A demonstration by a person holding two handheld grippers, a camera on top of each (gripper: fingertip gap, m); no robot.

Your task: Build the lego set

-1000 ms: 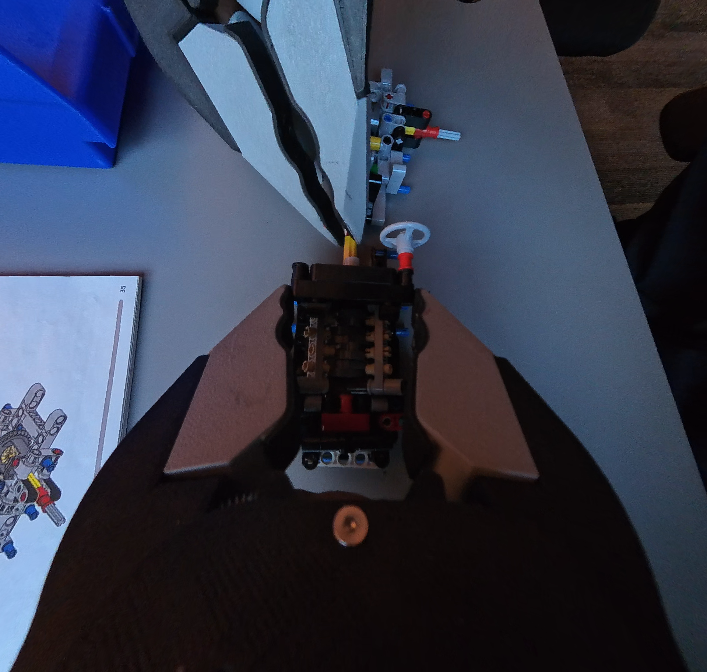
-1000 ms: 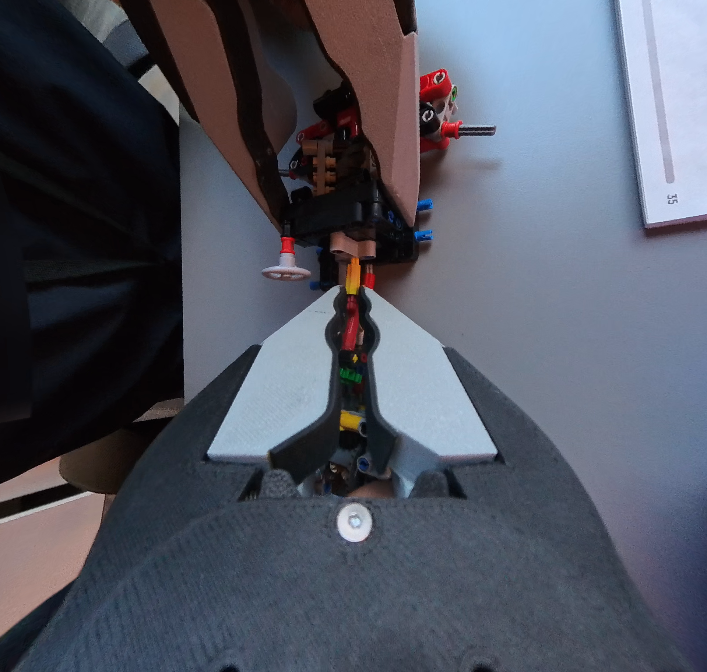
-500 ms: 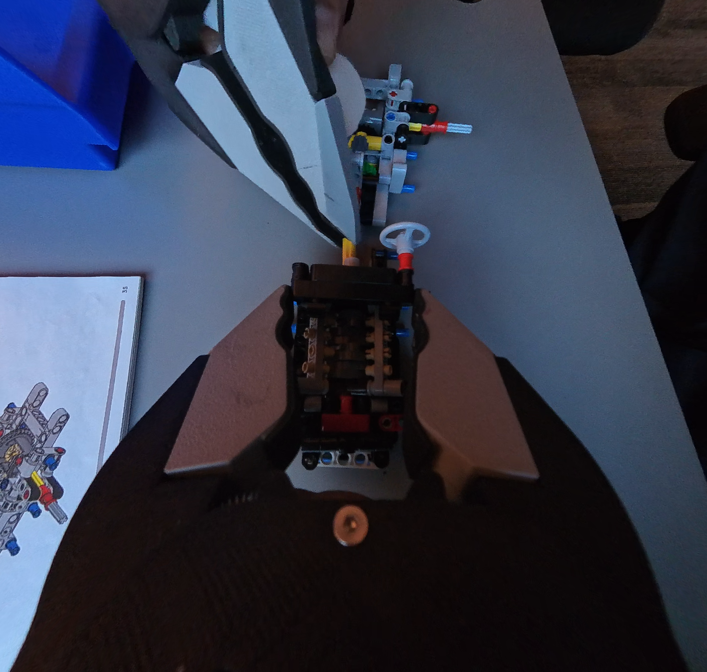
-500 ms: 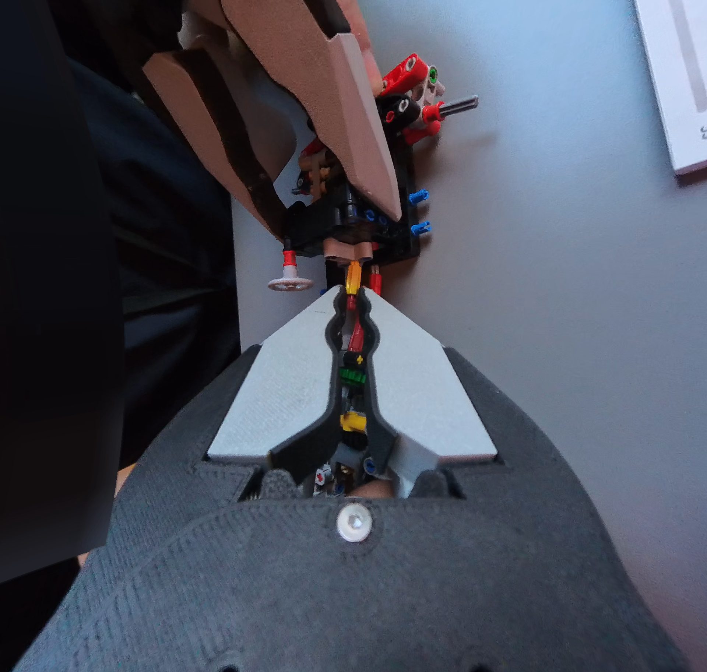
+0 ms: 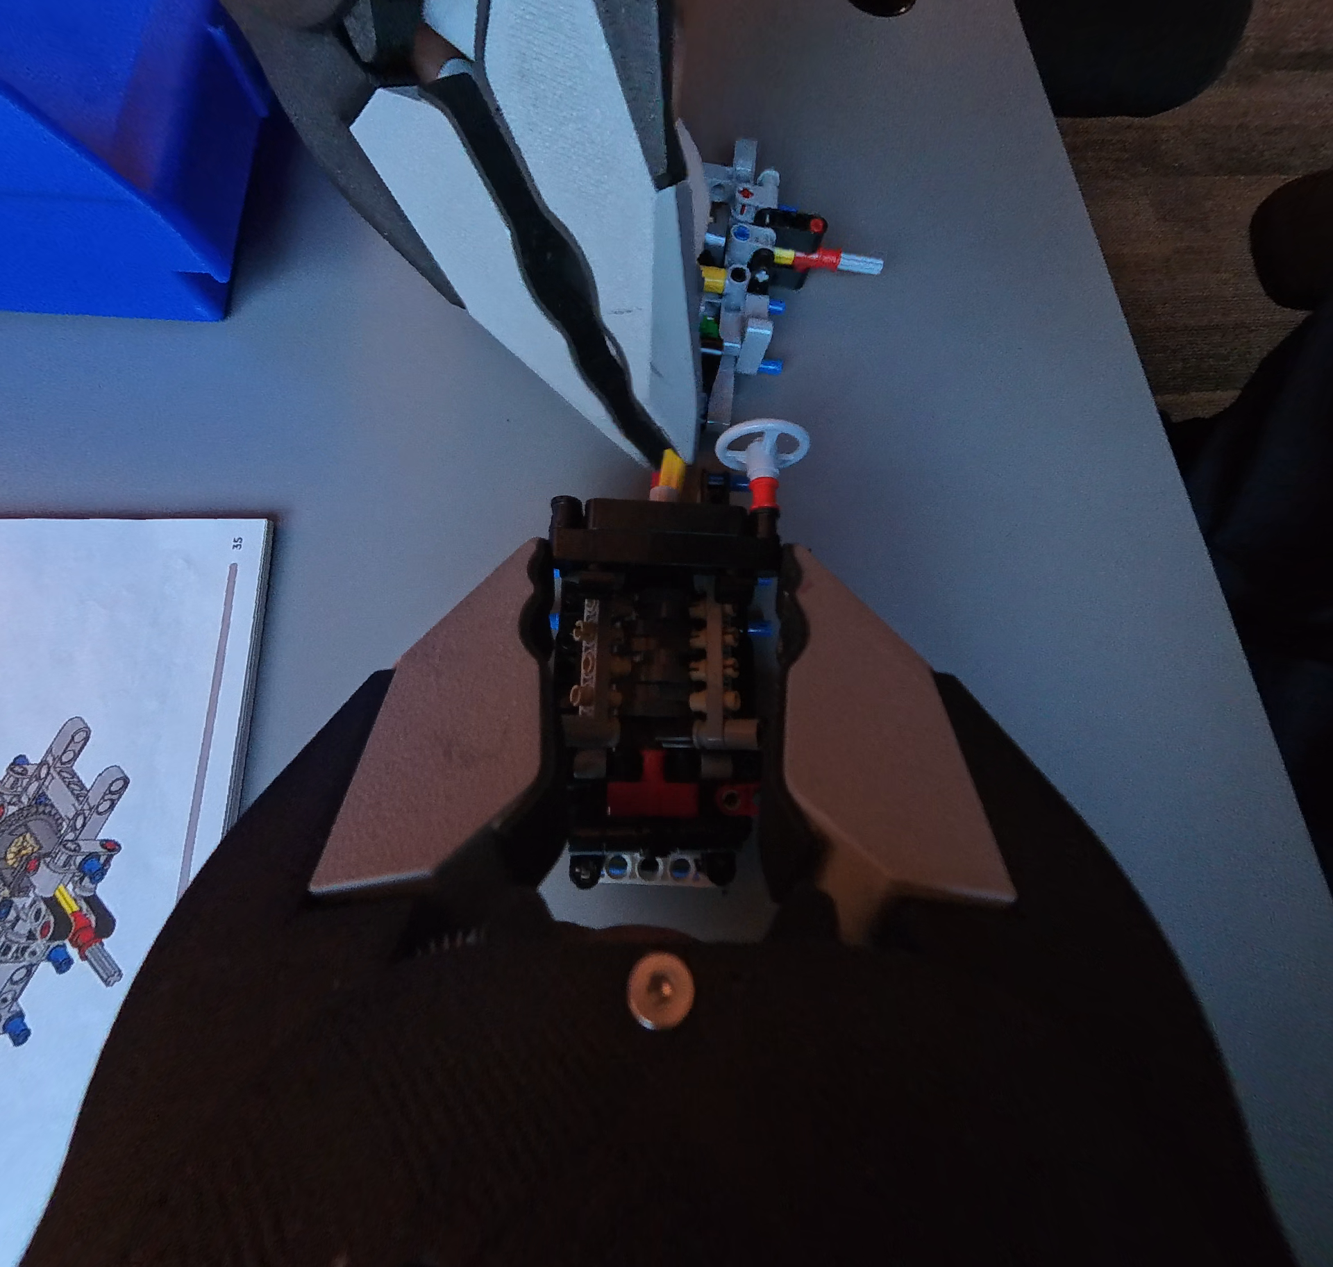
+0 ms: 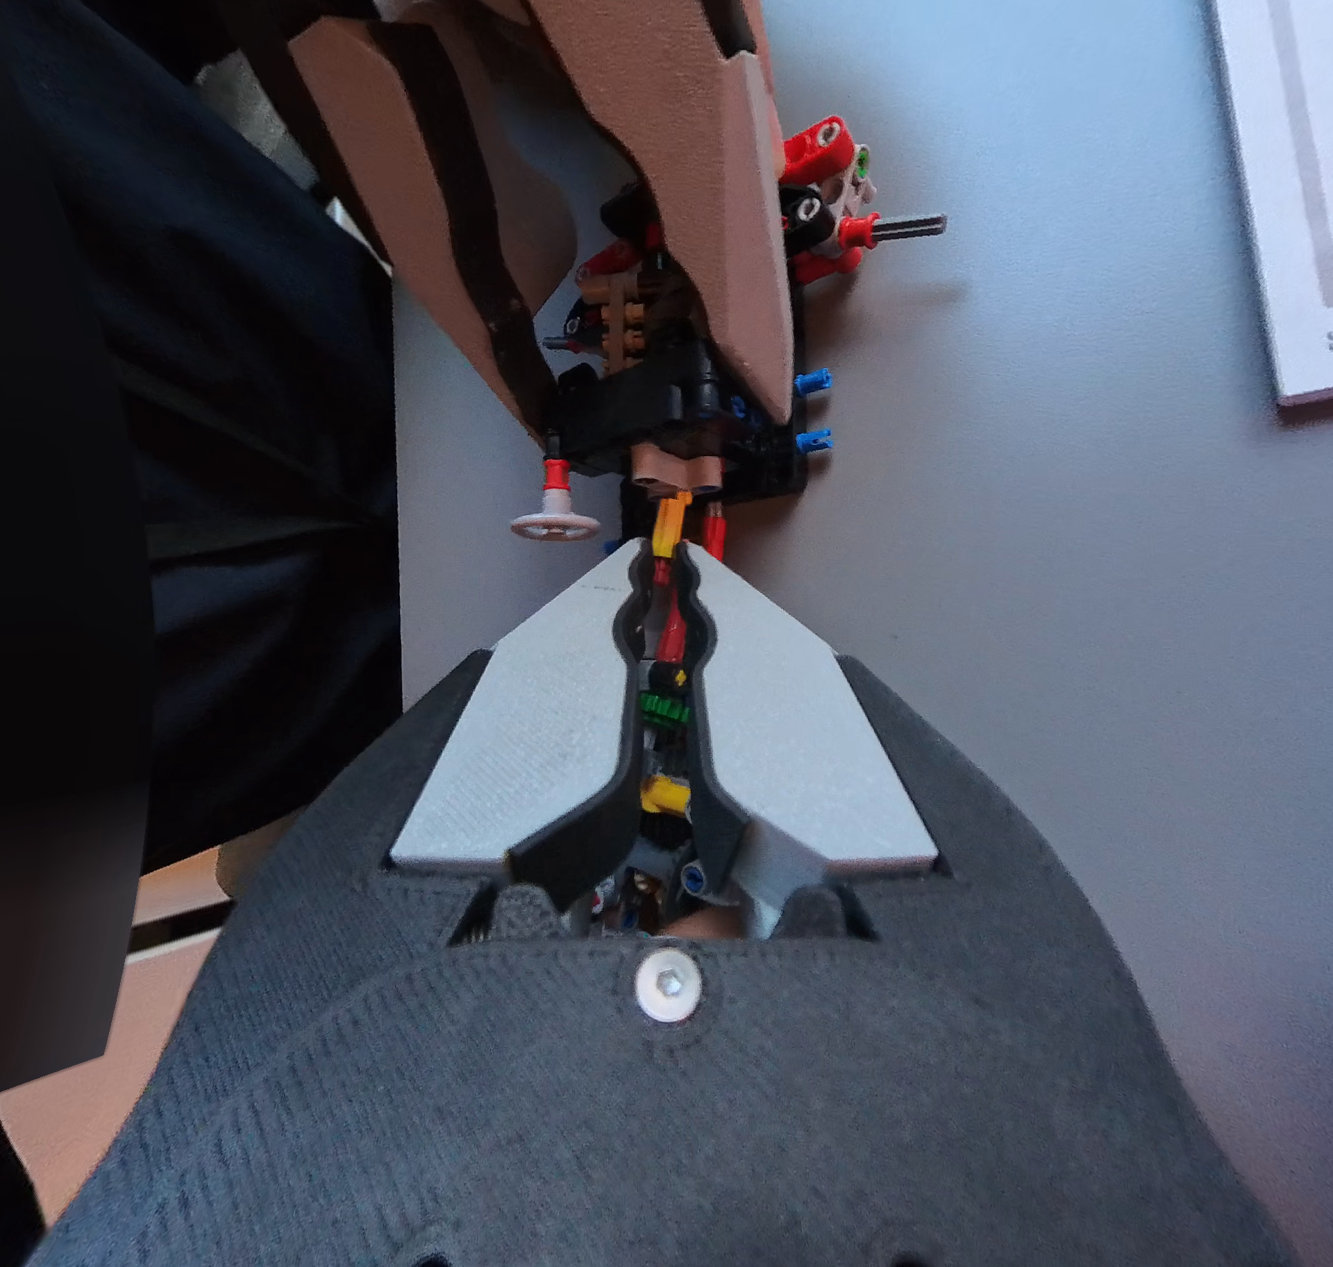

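My left gripper (image 5: 663, 554) is shut on a black brick-built assembly (image 5: 663, 655) that rests on the grey table (image 5: 974, 583). Both pads press its sides. A white steering wheel (image 5: 762, 442) on a red collar sticks out of its far end. My right gripper (image 6: 662, 554) comes from the opposite side, its tips shut on a yellow pin (image 6: 669, 522) that enters a tan connector (image 6: 674, 471) on the assembly. The right gripper also shows in the left wrist view (image 5: 671, 450). A grey subassembly (image 5: 750, 295) with coloured pins lies under the right gripper.
An open instruction booklet (image 5: 108, 691) lies at my left. A blue bin (image 5: 108, 114) stands at the far left. The table's edge runs along the right, with a dark chair (image 5: 1125, 6) beyond. A person's dark clothing (image 6: 144, 367) fills the right wrist view's left. Left and right tips are no more than a few centimetres apart.
The right gripper tilted half a second ago and has swung back to nearly where it was a second ago. Both grasps are unchanged and the black assembly has stayed put.
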